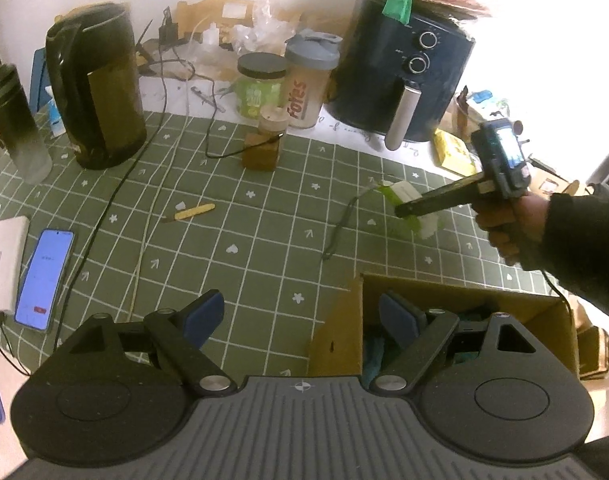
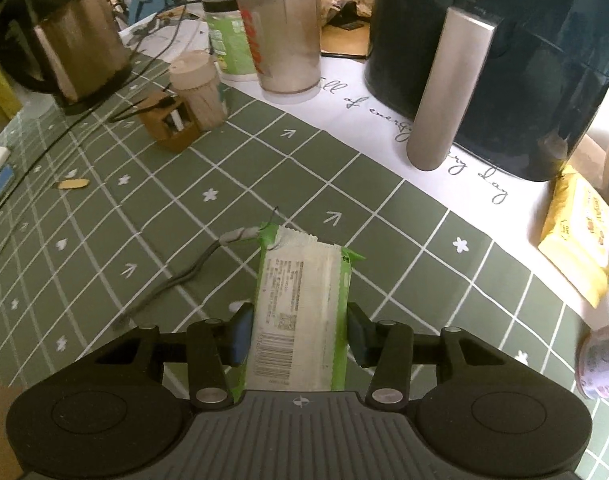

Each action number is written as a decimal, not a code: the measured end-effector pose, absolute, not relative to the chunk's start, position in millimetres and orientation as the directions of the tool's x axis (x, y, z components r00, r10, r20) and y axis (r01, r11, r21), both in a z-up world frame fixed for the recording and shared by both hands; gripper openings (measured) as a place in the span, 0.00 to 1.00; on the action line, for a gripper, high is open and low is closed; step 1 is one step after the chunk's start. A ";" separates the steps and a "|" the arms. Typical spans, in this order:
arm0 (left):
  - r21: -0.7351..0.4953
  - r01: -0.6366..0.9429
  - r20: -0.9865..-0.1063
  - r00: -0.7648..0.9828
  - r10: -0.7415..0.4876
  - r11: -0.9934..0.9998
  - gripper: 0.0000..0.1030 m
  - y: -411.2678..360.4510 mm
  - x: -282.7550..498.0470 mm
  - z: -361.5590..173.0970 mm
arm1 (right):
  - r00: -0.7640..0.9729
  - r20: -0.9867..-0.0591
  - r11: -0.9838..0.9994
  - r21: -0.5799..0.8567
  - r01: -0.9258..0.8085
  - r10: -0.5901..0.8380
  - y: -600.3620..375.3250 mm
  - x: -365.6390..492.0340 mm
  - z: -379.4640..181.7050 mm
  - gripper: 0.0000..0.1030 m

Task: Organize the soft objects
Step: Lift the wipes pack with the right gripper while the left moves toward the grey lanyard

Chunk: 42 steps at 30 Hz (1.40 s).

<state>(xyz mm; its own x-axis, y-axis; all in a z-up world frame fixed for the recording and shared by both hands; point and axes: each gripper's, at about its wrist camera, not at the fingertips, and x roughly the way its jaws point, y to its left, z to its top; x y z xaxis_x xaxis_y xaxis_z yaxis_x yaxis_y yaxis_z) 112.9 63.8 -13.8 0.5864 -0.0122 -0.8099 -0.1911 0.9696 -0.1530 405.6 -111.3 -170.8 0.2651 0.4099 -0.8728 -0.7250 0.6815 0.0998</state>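
Note:
A soft green and white packet (image 2: 300, 312) lies on the green checked tablecloth (image 2: 404, 264), printed side up. My right gripper (image 2: 298, 338) straddles it with a blue pad on each side, close to its edges; contact is unclear. The left wrist view shows the same packet (image 1: 400, 192) under the right gripper (image 1: 416, 206). My left gripper (image 1: 300, 318) is open and empty, hovering over the left edge of an open cardboard box (image 1: 344, 320) that holds dark teal soft things (image 1: 374, 354).
A dark air fryer (image 1: 400, 76), a shaker bottle (image 1: 308, 80), a green jar (image 1: 260, 84), a kettle (image 1: 100, 88) and a wooden holder (image 1: 262, 148) stand at the back. A phone (image 1: 44, 278), cables and a yellow packet (image 2: 576, 236) lie on the cloth.

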 end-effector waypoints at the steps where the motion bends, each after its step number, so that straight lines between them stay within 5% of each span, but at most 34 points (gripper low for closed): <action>1: -0.149 -0.185 -0.810 0.586 -0.012 0.971 0.83 64.2 114.4 -13.4 | 0.261 -0.872 0.676 0.103 -0.730 0.415 -113.8 403.5 -166.8 0.49; 42: -0.102 0.117 -0.758 0.634 -0.154 0.988 0.83 39.3 167.7 -11.4 | 0.444 -0.756 0.760 0.107 -0.641 0.481 -250.2 293.9 -44.2 0.49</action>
<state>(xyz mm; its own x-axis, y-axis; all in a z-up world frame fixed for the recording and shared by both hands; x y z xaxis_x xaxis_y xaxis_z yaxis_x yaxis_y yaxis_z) 167.7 39.3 -11.4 0.6336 -0.1536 -0.7583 0.1172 0.9878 -0.1021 293.9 -250.2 -44.2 0.4443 0.4812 -0.7557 -0.6406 0.7603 0.1074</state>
